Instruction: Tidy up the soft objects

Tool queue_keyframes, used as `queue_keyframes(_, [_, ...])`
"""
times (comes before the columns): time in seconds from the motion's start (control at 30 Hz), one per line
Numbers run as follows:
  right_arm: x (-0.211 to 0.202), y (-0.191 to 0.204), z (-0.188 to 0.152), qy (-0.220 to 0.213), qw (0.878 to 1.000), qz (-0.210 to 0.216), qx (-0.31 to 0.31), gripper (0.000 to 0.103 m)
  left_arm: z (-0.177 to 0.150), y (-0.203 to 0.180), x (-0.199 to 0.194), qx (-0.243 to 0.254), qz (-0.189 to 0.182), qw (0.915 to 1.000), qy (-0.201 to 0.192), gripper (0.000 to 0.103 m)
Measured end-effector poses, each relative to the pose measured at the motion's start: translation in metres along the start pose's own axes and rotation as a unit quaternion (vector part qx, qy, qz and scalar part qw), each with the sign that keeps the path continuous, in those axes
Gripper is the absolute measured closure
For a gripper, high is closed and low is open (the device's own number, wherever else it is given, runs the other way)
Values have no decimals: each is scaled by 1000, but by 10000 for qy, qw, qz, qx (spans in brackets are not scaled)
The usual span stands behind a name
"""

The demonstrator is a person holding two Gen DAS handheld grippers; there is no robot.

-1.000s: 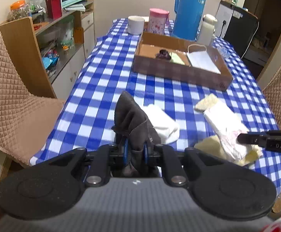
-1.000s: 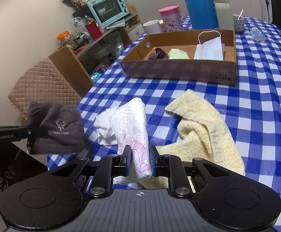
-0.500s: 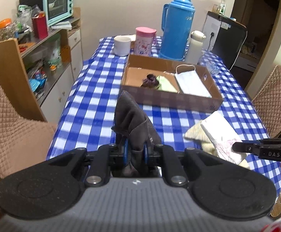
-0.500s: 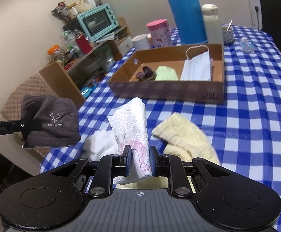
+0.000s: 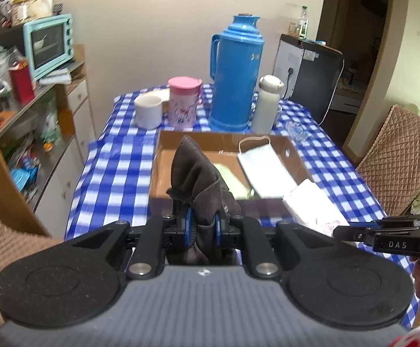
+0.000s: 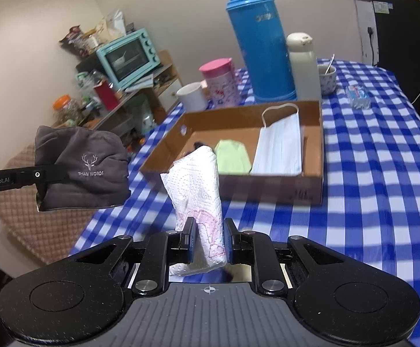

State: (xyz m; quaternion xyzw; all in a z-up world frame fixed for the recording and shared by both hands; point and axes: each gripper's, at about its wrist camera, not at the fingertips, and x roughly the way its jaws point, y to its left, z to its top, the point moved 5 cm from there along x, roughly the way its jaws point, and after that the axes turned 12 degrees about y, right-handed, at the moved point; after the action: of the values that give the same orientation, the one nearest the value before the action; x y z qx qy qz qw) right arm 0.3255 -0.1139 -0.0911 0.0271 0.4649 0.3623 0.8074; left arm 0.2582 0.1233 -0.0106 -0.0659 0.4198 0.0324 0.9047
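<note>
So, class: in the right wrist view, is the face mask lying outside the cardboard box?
No, the face mask lies inside the cardboard box, along its right side.

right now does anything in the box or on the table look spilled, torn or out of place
Nothing stands out. The cardboard box holds a face mask and a green cloth lying flat, and the blue thermos and cups behind it stand upright. No spill shows on the checked tablecloth.

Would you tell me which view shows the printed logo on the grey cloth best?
The right wrist view: the grey cloth faces it broadside, deer logo legible. The left wrist view shows only bunched folds in the left gripper.
</note>
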Motion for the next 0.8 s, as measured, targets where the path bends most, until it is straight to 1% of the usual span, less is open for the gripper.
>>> queue_keyframes(0.23, [15, -13, 45, -212, 9995, -41, 230, 83, 48, -2, 32, 148, -175, 9996, -151, 89])
queue_keyframes(0.37, [26, -19, 68, -273, 9992, -85, 285, 83, 71, -2, 53, 230, -228, 9994, -159, 89])
queue_keyframes(0.6, [54, -31, 99, -214, 9985, -82, 487, 83, 100, -1, 94, 410, -304, 9987, 20, 89])
queue_keyframes(0.8, [81, -43, 119, -159, 9970, -166, 737, 83, 122, 6, 135, 325, -467, 9982, 205, 89])
